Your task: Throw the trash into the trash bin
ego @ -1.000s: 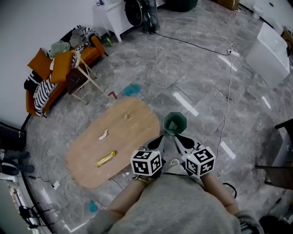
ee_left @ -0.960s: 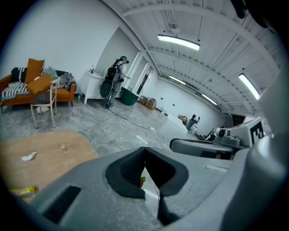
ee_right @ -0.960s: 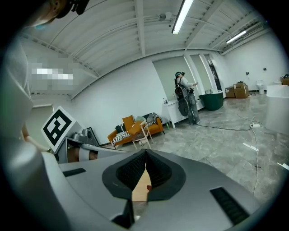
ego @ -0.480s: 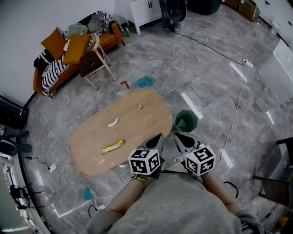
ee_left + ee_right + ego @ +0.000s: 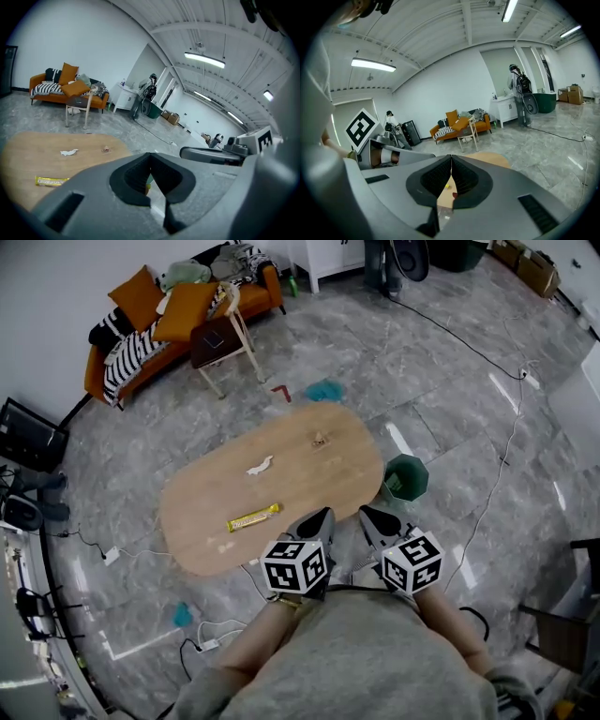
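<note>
Trash lies ahead-left of the jaws on the oval table (image 5: 309,479): yellow wrapper (image 5: 253,517), crumpled white paper (image 5: 260,465), brown scrap (image 5: 321,440). The green trash bin (image 5: 405,477) stands just beyond the right gripper (image 5: 367,514). It and the left gripper (image 5: 323,515) point forward, slightly down, jaws closed and empty.

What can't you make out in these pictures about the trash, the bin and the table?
Bin: head view, too small to see what is inside.
Brown scrap on the table: head and left gripper views, too small to identify.
Yellow wrapper: print too small to read.
Most of the table: right gripper view, hidden behind the shut right gripper.
</note>
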The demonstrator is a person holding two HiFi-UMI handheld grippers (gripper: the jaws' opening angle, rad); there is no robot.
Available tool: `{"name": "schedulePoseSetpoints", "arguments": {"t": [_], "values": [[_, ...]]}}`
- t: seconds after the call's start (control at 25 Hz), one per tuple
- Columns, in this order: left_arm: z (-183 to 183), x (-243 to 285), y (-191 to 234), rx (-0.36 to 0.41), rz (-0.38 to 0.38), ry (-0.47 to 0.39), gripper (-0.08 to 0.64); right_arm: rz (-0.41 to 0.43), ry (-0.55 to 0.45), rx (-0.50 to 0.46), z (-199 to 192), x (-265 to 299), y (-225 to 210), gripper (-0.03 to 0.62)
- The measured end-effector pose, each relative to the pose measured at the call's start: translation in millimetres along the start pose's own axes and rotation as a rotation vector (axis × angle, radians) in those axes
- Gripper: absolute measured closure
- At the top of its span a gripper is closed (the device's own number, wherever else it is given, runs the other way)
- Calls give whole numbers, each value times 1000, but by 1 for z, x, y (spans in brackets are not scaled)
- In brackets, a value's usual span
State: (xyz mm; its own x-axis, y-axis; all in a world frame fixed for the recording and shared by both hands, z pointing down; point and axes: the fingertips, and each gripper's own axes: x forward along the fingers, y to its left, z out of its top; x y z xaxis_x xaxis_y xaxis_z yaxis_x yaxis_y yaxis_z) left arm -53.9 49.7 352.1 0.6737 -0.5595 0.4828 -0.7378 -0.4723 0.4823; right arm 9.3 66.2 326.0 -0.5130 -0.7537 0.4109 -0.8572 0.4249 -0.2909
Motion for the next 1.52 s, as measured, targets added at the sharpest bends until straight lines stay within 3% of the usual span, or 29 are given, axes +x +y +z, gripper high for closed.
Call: {"name": "schedulePoseSetpoints", "arguments": {"t": [0.6, 1.52], "values": [[-13, -96, 84, -70, 97, -50, 551, 73, 36, -55, -10, 43, 102, 583], [-36, -193, 176, -145, 185, -98, 551, 156, 80, -116, -32, 96, 215, 583]]}}
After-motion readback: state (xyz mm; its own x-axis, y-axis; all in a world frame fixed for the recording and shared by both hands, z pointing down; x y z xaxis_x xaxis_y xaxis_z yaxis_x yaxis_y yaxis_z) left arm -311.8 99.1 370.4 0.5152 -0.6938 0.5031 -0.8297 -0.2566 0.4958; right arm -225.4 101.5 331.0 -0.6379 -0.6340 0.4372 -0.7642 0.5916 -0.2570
